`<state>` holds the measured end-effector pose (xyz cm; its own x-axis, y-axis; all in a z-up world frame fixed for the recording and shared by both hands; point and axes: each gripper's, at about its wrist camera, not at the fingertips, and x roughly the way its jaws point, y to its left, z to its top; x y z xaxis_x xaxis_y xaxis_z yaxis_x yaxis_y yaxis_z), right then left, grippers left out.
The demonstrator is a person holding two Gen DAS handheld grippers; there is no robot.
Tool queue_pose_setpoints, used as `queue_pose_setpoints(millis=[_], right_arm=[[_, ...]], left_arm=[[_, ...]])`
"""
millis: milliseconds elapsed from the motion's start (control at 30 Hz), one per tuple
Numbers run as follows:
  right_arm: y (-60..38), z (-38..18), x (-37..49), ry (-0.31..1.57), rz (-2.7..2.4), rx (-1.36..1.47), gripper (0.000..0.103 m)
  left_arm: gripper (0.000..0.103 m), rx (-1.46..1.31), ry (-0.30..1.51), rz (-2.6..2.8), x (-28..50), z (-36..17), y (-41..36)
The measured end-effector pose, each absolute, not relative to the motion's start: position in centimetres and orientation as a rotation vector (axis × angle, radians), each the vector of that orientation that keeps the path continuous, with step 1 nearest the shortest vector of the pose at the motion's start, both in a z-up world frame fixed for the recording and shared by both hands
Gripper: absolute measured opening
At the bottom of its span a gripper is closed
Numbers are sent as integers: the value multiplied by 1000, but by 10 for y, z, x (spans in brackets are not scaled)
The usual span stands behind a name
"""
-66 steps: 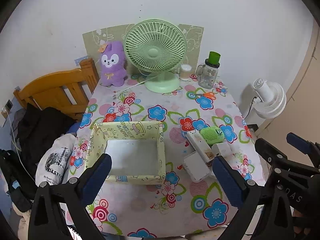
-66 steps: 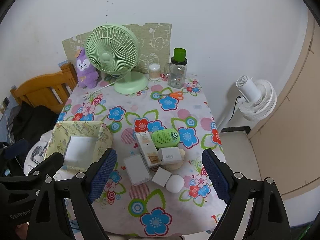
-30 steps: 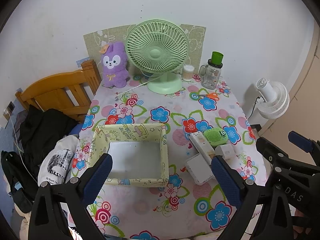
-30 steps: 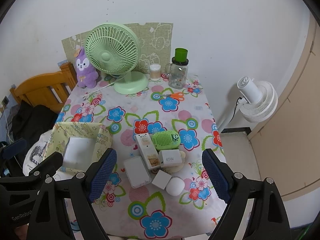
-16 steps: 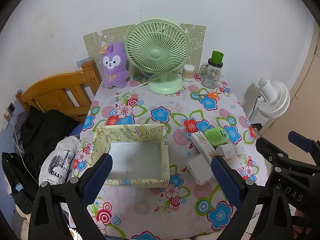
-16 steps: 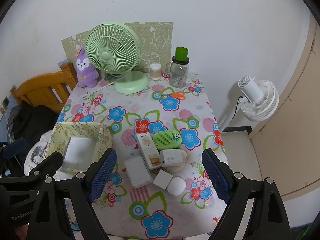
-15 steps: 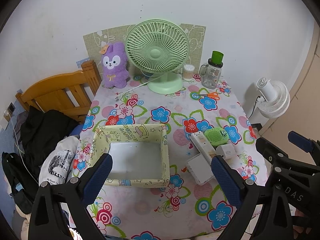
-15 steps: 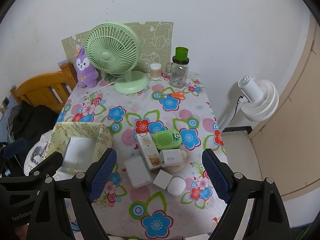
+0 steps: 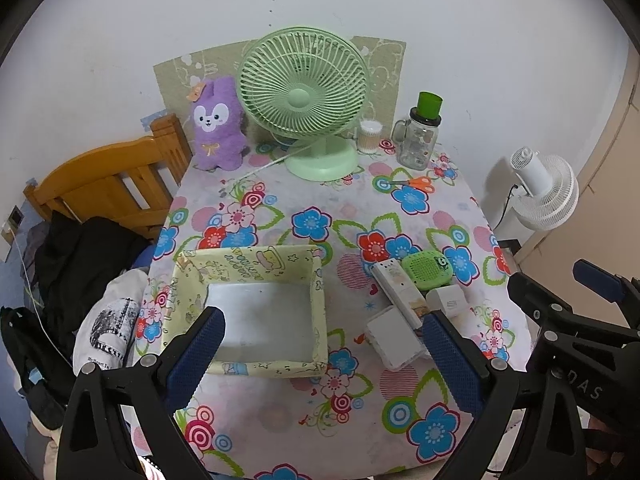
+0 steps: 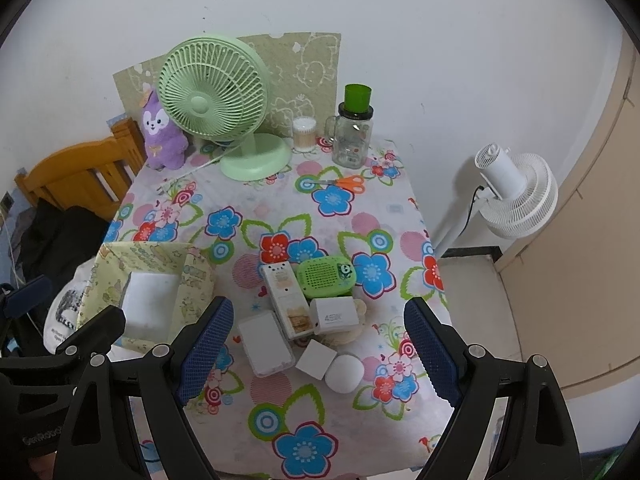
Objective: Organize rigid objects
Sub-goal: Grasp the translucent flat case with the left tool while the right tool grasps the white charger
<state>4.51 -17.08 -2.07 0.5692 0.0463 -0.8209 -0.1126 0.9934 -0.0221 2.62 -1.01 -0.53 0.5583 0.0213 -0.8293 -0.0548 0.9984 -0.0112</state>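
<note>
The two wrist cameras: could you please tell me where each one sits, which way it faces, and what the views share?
Left wrist view: sits on the left gripper, above the table's near edge, angled down at the yellow box; its own open blue-padded fingers show, plus the right gripper's frame at the right edge.
Right wrist view: sits on the right gripper, angled down at the white and green gadgets; its open fingers show, the left gripper's frame at lower left.
Shared: the box, gadgets, green fan and floral tablecloth.

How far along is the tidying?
Nothing is done yet: the box is empty. Both grippers, left and right, are open and hold nothing. Left to do: the remote, green speaker, charger, flat case, cube and ball.
</note>
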Motion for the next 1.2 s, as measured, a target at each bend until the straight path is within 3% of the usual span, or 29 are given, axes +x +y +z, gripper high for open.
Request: queue_pose_setpoints(millis=[1200], right_arm=[[-245, -115, 97, 1126, 165, -105, 89]], left_arm=[[100, -107, 1178, 40, 63, -111, -87]])
